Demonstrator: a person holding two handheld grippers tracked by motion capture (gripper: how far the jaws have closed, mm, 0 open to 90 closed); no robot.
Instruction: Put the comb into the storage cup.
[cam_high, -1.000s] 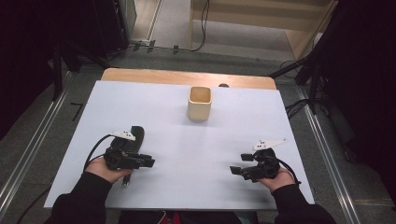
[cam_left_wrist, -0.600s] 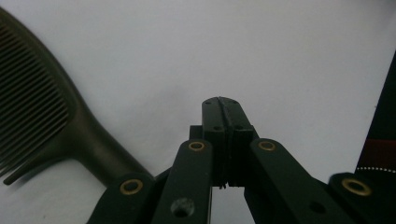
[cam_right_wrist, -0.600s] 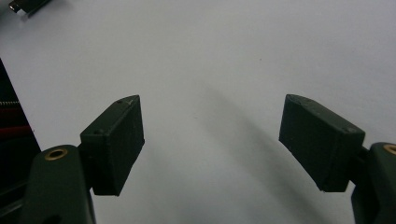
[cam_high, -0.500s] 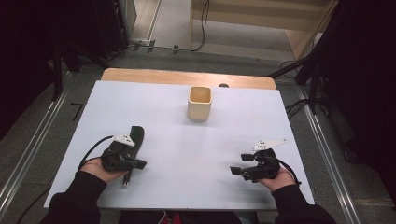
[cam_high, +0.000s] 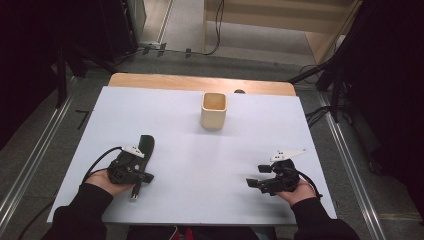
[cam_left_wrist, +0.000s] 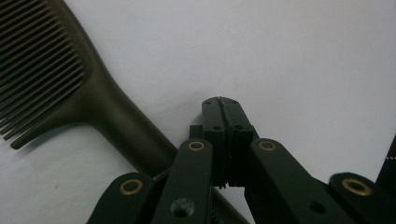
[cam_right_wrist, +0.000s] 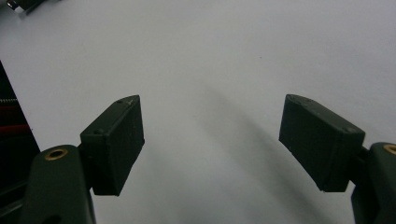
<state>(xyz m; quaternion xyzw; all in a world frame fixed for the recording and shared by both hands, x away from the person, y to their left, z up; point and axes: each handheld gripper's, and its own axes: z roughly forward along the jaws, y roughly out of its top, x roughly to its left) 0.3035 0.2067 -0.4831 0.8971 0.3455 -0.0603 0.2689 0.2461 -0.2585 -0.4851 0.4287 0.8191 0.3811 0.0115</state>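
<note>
Since the earlier frame the left claw (cam_left_wrist: 223, 122) has shut, empty; the comb (cam_left_wrist: 70, 88) lies just beside it on the bench (cam_high: 200, 165). Right claw (cam_right_wrist: 212, 140) gapes, empty. Grasp missed, seemingly; next: reopen, straddle the handle, close.

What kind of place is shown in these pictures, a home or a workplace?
Probably a lab or workshop set up for recording, not a home. A white table stands on a grey floor between metal rails, with loose cables behind it, and holds little besides a comb and a cup.
</note>
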